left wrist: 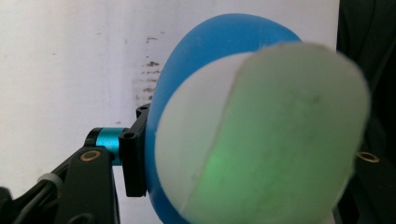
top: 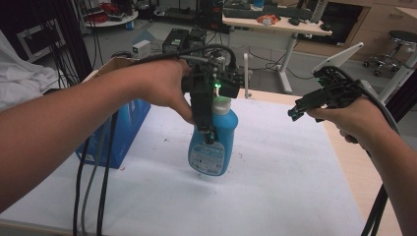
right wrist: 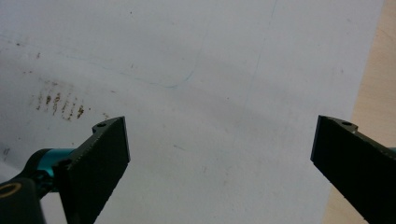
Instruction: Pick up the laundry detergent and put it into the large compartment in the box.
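Observation:
A blue detergent bottle (top: 212,147) with a white cap (top: 222,105) stands upright at the middle of the table. Whether its base touches the white sheet, I cannot tell. My left gripper (top: 210,132) comes down from above and is shut on the bottle's upper body. In the left gripper view I look down on the cap (left wrist: 280,140) and blue shoulder (left wrist: 210,51), with one black pad (left wrist: 133,163) pressed to the bottle's side. My right gripper (top: 299,110) hovers to the right, open, with its jaws wide apart (right wrist: 219,158) over bare sheet.
A white sheet (top: 285,177) covers the table, with brown smudges (right wrist: 58,105). A blue cardboard box (top: 125,130) stands at the left edge. Bare wood (top: 351,167) runs along the right side. Cables (top: 93,191) hang from the left forearm.

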A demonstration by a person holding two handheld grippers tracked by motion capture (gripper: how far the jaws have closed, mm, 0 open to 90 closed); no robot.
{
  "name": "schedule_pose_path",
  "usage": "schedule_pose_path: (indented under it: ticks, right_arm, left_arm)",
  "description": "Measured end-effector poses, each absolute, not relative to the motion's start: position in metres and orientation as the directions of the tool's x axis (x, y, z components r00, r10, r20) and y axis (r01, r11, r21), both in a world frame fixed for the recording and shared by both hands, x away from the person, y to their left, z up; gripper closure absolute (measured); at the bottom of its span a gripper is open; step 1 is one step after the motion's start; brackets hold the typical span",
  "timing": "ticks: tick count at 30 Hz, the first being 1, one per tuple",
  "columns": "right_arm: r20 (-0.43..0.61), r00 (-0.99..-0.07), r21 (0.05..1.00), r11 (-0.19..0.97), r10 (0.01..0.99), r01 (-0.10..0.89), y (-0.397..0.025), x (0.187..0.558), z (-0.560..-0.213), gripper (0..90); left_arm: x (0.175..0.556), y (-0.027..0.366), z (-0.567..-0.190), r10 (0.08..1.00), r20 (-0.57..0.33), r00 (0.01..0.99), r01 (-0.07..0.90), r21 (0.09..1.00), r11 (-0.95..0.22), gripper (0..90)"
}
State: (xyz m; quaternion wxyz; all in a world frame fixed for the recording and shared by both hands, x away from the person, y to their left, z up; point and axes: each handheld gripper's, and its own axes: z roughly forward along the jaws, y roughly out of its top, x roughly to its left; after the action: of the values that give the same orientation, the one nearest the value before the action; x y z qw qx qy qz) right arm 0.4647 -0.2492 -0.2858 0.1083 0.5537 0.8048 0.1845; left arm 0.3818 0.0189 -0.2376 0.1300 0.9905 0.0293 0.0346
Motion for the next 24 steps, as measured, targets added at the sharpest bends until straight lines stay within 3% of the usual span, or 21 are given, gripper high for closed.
schedule_pose_path:
  ticks: [8, 17, 24]
  right_arm:
    - [0.031, -0.366, 0.416, 0.321, 0.930, 0.851, -0.249, 0.464, -0.286, 3.6]
    - [0.032, -0.369, 0.416, 0.323, 0.929, 0.850, -0.248, 0.465, -0.286, 3.6]
    - [0.033, -0.374, 0.415, 0.327, 0.927, 0.849, -0.248, 0.465, -0.286, 3.6]
  left_arm:
    - [0.384, 0.038, -0.202, 0.184, 0.093, 0.979, 0.152, 0.281, -0.948, 36.1]
    - [0.388, 0.057, -0.187, 0.291, 0.092, 0.952, 0.258, 0.267, -0.928, 36.2]
    - [0.390, 0.077, -0.162, 0.400, 0.097, 0.911, 0.354, 0.311, -0.882, 36.4]
